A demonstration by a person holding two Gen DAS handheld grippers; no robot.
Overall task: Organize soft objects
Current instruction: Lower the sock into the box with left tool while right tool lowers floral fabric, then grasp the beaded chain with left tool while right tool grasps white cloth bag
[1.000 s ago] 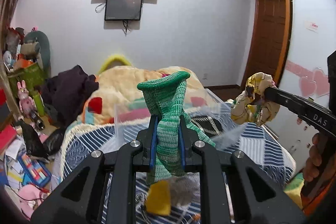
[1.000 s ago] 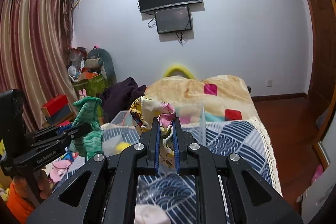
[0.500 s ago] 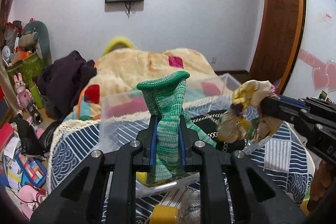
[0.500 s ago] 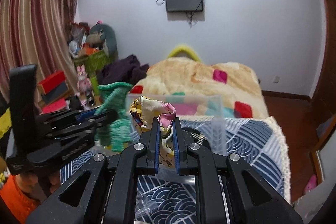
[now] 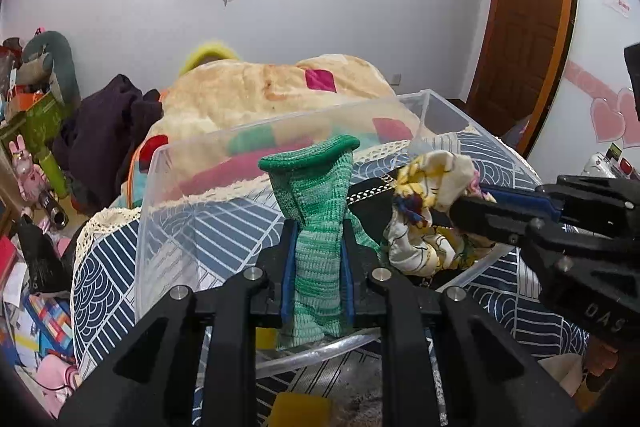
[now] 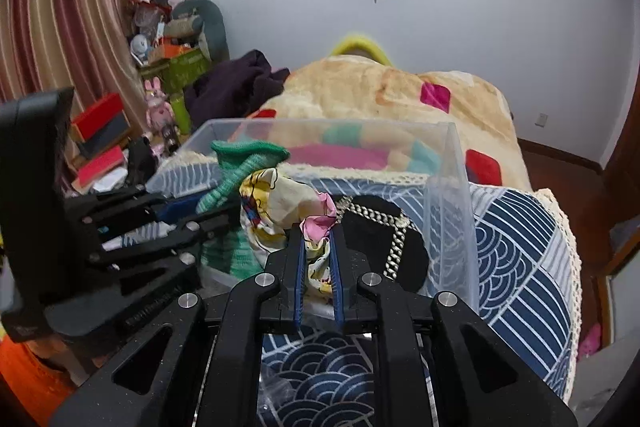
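My left gripper (image 5: 317, 227) is shut on a green knitted sock (image 5: 316, 211), held upright over the near edge of a clear plastic bin (image 5: 188, 163) on the bed. My right gripper (image 6: 317, 231) is shut on a yellow-and-white printed cloth (image 6: 272, 203), held inside the bin beside the sock. The right gripper (image 5: 460, 203) with the cloth (image 5: 428, 187) shows at the right of the left wrist view. The left gripper (image 6: 216, 207) with the sock (image 6: 240, 159) shows at the left of the right wrist view. A black item with a metal chain (image 6: 384, 227) lies in the bin.
The bin (image 6: 448, 187) sits on a blue patterned bedspread (image 6: 520, 259). A beige blanket (image 5: 280, 87) is heaped behind it. Cluttered toys and boxes (image 5: 32, 131) stand on the left. A yellow item (image 5: 300, 407) lies below the left gripper. A wooden door (image 5: 524, 27) is at right.
Both grippers have moved forward and down toward the bin. The cloth and sock are now over or inside it, close together. Both stay shut.
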